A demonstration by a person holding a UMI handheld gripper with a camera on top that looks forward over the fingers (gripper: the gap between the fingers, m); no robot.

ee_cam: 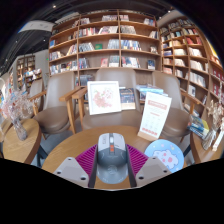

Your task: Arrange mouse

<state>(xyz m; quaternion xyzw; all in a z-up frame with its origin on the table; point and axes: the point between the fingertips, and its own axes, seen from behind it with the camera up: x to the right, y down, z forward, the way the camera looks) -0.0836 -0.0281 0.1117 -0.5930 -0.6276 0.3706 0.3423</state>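
So right now I've got the mouse (111, 152) clamped between my fingers (112, 168), low center of the frame, both magenta pads pressed on its sides and the grey body poking up between them. It looks like it's held just over the round wooden worktop (70, 147), though I can't really tell if its underside is touching the wood or not. Biggest worry as I see it: the mouse shell is smooth and curved, so if I tilt or jerk while moving it, it could squirt out of the pads and clatter down. Just right of my fingers there's a light blue mousepad (166, 155), which is my guess for the target, and if I let go too early the mouse ends up half on, half off its edge. Further up, around mid-frame, a white standing sign (154, 115) and a propped picture card (104, 97) sit on the worktop, and a wide swing could knock either one flat.
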